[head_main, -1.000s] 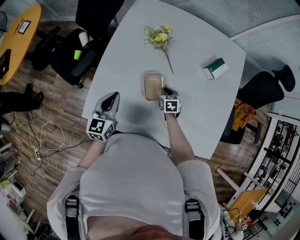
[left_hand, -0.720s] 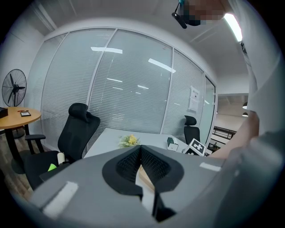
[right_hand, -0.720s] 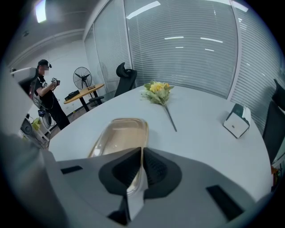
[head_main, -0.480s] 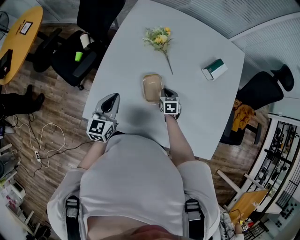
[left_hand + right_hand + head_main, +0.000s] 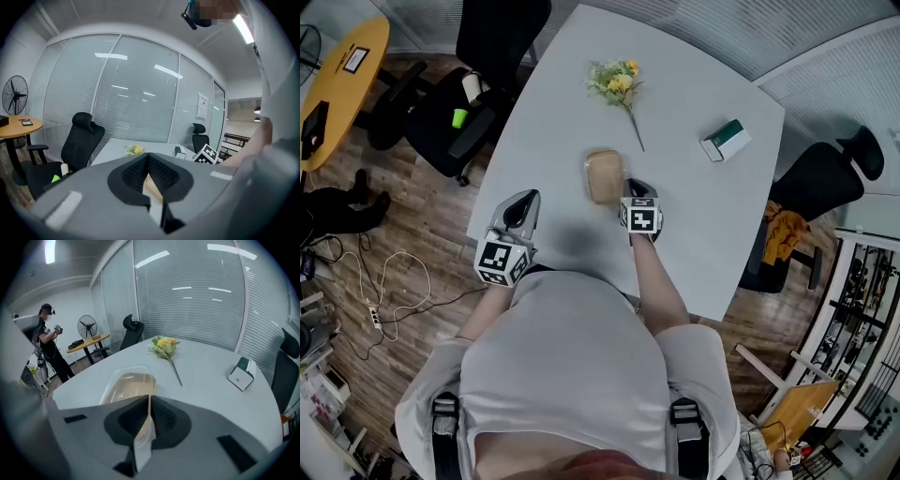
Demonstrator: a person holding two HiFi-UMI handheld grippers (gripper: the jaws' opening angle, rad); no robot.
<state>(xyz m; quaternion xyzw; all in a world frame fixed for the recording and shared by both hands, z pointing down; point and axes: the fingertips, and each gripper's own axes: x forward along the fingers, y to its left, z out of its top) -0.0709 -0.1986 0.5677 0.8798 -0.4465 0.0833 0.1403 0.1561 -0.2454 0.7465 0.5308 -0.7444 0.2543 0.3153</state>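
A shallow beige plastic container (image 5: 604, 175) lies in the middle of the white table (image 5: 553, 112). My right gripper (image 5: 630, 182) is at its right near edge, shut on the clear rim. In the right gripper view the container (image 5: 129, 385) runs from the shut right gripper (image 5: 149, 401) away across the table. My left gripper (image 5: 525, 199) hovers by the table's left edge, apart from everything. In its own view the left gripper (image 5: 148, 159) is shut, with nothing held between the jaws.
A yellow flower bunch (image 5: 617, 80) with a long stem lies beyond the container, and a green-and-white box (image 5: 726, 139) sits at the right. Black office chairs (image 5: 469, 103) stand left of the table, another at the right. A person (image 5: 47, 341) stands far off.
The right gripper has tilted up slightly with the container rim still in its jaws. The left gripper has hardly moved.
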